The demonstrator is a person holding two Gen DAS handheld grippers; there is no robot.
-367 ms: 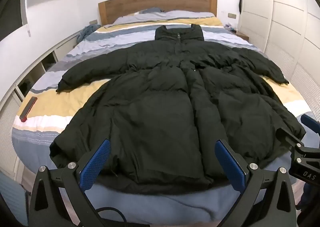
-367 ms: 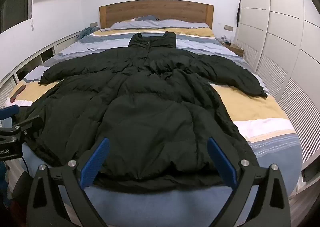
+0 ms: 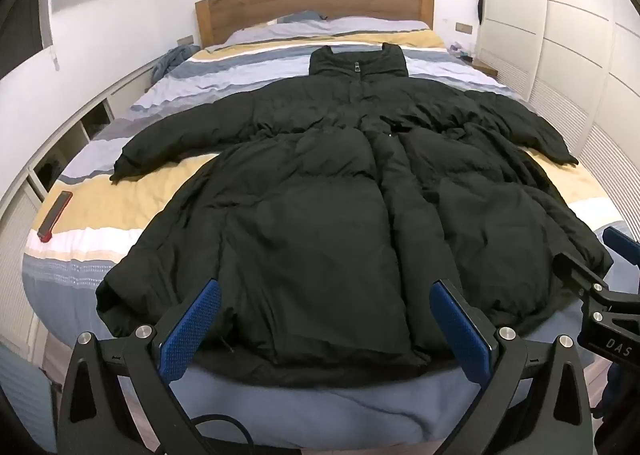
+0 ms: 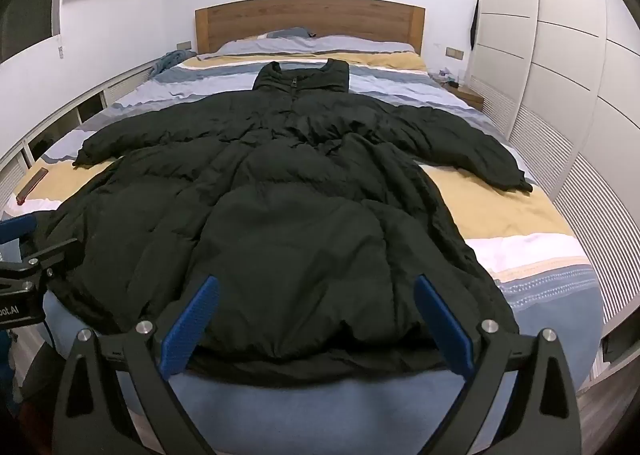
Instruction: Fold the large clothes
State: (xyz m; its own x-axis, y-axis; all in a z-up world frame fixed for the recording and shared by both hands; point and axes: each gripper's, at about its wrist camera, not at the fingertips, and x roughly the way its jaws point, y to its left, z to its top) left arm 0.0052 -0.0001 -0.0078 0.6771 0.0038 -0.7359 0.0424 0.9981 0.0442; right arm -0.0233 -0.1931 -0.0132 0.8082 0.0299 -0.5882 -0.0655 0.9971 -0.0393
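A large black puffer coat (image 3: 340,191) lies spread flat, front up and zipped, on the striped bed (image 3: 120,195), collar toward the headboard, both sleeves out to the sides. It also shows in the right wrist view (image 4: 288,215). My left gripper (image 3: 326,329) is open and empty, just short of the coat's hem at the foot of the bed. My right gripper (image 4: 316,325) is open and empty, near the hem further right. Each gripper shows at the edge of the other's view: the right gripper (image 3: 608,287) and the left gripper (image 4: 24,251).
A red-edged flat object (image 3: 54,215) lies on the bed's left side. A wooden headboard (image 3: 312,9) and pillows are at the far end. White wardrobe doors (image 3: 560,35) line the right; low white shelves (image 3: 72,135) run along the left wall.
Both grippers have edged slightly toward the coat's hem. The coat has not moved.
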